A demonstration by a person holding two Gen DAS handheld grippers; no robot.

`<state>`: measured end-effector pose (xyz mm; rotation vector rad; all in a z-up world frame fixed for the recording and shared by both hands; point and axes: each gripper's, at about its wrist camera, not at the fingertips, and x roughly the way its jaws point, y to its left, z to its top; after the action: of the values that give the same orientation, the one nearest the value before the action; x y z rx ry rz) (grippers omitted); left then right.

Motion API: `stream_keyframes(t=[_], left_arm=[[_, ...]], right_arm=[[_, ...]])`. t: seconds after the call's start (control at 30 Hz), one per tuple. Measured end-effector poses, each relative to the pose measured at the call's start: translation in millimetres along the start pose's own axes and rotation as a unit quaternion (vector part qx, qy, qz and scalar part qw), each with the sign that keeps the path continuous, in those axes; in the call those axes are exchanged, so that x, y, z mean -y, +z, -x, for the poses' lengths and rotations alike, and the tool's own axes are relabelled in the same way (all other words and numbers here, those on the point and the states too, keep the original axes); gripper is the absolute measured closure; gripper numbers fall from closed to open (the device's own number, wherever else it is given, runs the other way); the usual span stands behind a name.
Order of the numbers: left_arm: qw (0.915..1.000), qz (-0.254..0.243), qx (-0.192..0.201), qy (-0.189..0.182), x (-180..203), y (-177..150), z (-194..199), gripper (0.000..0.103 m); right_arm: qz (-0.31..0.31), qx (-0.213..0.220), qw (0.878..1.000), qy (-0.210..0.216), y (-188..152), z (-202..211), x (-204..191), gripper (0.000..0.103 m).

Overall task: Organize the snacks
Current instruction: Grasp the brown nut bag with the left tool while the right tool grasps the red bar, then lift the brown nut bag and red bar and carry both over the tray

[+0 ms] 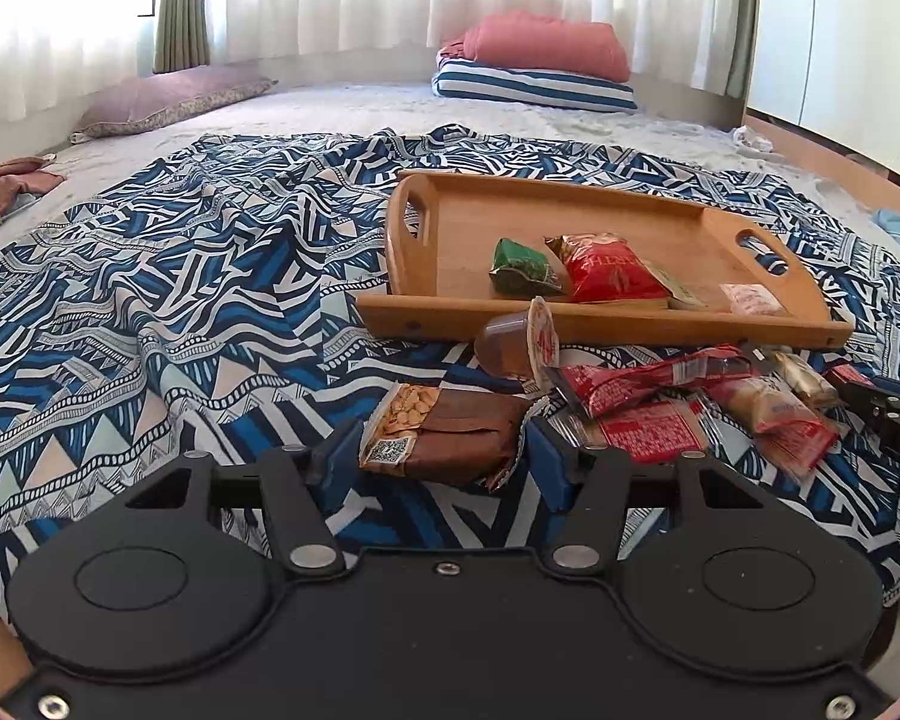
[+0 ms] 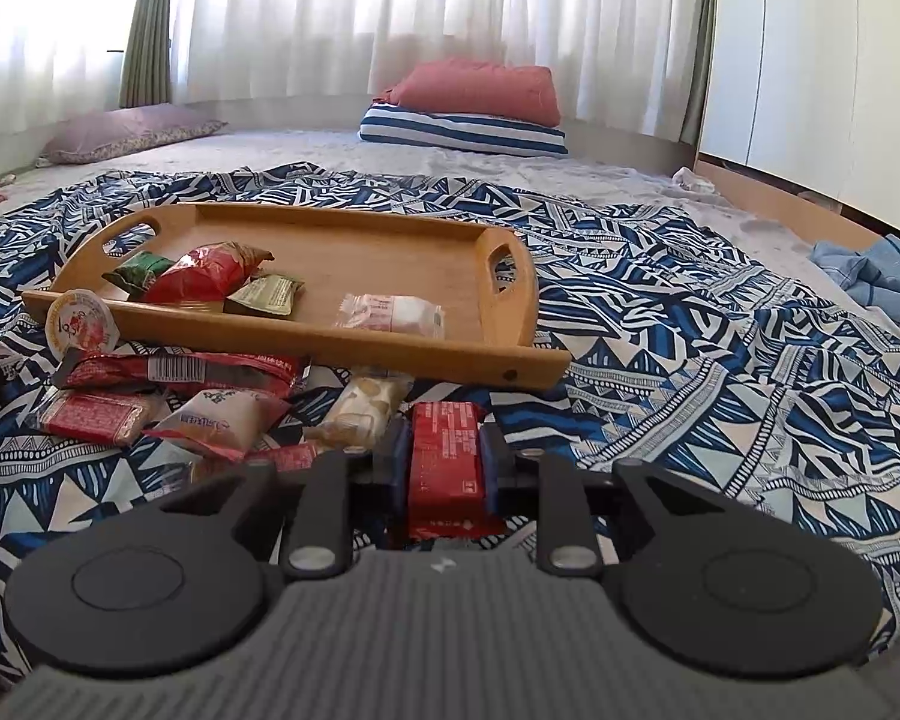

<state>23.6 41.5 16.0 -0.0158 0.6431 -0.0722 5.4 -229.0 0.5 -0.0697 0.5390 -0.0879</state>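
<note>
Gripping a brown peanut snack bar (image 1: 450,435) across its width, our left gripper (image 1: 444,456) has its blue pads pressed on both sides of the wrapper, the bar lifted a little above the blue patterned bedsheet (image 1: 180,300). Our right gripper (image 2: 444,468) is clamped tight on a red snack packet (image 2: 445,462), which stands lengthwise between the pads. In the left wrist view the wooden tray (image 1: 600,318) lies at about one o'clock from the held bar, with a green packet (image 1: 519,267) and a red foil bag (image 1: 612,270) touching each other near its front wall and a small pale packet (image 1: 750,300) toward its right end. Just in front of the tray, at roughly twelve o'clock, a jelly cup (image 1: 510,342) lies on its side, leaning against the tray's front wall. At two to three o'clock a loose pile of red and cream wrappers (image 1: 690,402) rests on the sheet, overlapping one another. From the right wrist view the same tray (image 2: 330,342) sits at eleven o'clock, the pile of wrappers (image 2: 180,402) at nine to ten o'clock beside the gripper. Far behind, at twelve o'clock, a red pillow (image 2: 480,90) lies stacked on a striped pillow (image 2: 462,129).
</note>
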Motion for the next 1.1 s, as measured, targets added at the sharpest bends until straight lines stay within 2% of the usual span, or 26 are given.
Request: stream_keyframes(t=[0.2, 0.27, 0.4, 0.43, 0.47, 0.57, 0.7, 0.8, 0.83, 0.87, 0.9, 0.93, 0.97, 1.1], left_arm=[[1.0000, -0.008, -0.001, 0.000, 2, -4, 3, 0.047], [1.0000, -0.008, -0.005, 0.000, 2, -6, 2, 0.043], [0.9998, -0.008, 0.016, 0.001, 1, -8, 7, 0.038], [0.9997, -0.012, 0.020, 0.001, 2, -8, 7, 0.032], [0.9996, -0.017, 0.021, 0.001, 2, -8, 7, 0.029], [0.9996, -0.023, 0.016, 0.001, 3, -9, 3, 0.028], [0.9999, -0.007, -0.009, 0.011, 0, -11, -9, 0.027], [0.9999, 0.011, -0.010, 0.009, -2, -11, -13, 0.029], [0.9999, 0.010, -0.009, 0.009, -2, -11, -13, 0.033], [0.9999, 0.007, -0.009, 0.005, -2, -10, -13, 0.041], [0.9999, 0.006, -0.008, 0.004, -1, -9, -12, 0.042], [0.9999, 0.006, -0.007, 0.005, -1, -8, -12, 0.048], [1.0000, 0.007, -0.006, 0.003, -1, -7, -10, 0.052], [0.9998, 0.021, 0.003, 0.002, -5, -3, -2, 0.055]], right_arm=[[-0.005, -0.013, 1.000, -0.005, -5, 2, 2, 0.073], [-0.015, -0.019, 1.000, -0.009, -8, 0, 5, 0.061], [-0.020, -0.010, 1.000, -0.006, -9, 0, 8, 0.053], [-0.016, -0.008, 1.000, -0.008, -9, -1, 8, 0.052], [-0.014, -0.006, 1.000, -0.009, -8, -1, 7, 0.051], [-0.018, -0.011, 1.000, -0.006, -8, -6, 7, 0.051], [-0.023, -0.007, 0.999, -0.021, -13, -13, 6, 0.051], [-0.016, 0.002, 0.999, -0.031, -16, -13, 2, 0.051], [-0.014, 0.002, 0.999, -0.030, -16, -13, 1, 0.052], [-0.014, -0.001, 0.999, -0.029, -15, -13, 1, 0.061], [-0.017, -0.003, 1.000, -0.024, -15, -13, 1, 0.070], [-0.021, -0.006, 1.000, -0.022, -14, -12, 1, 0.074], [-0.024, -0.007, 0.999, -0.026, -12, -11, 1, 0.074], [-0.033, -0.007, 0.999, -0.039, -9, -7, 2, 0.074]])
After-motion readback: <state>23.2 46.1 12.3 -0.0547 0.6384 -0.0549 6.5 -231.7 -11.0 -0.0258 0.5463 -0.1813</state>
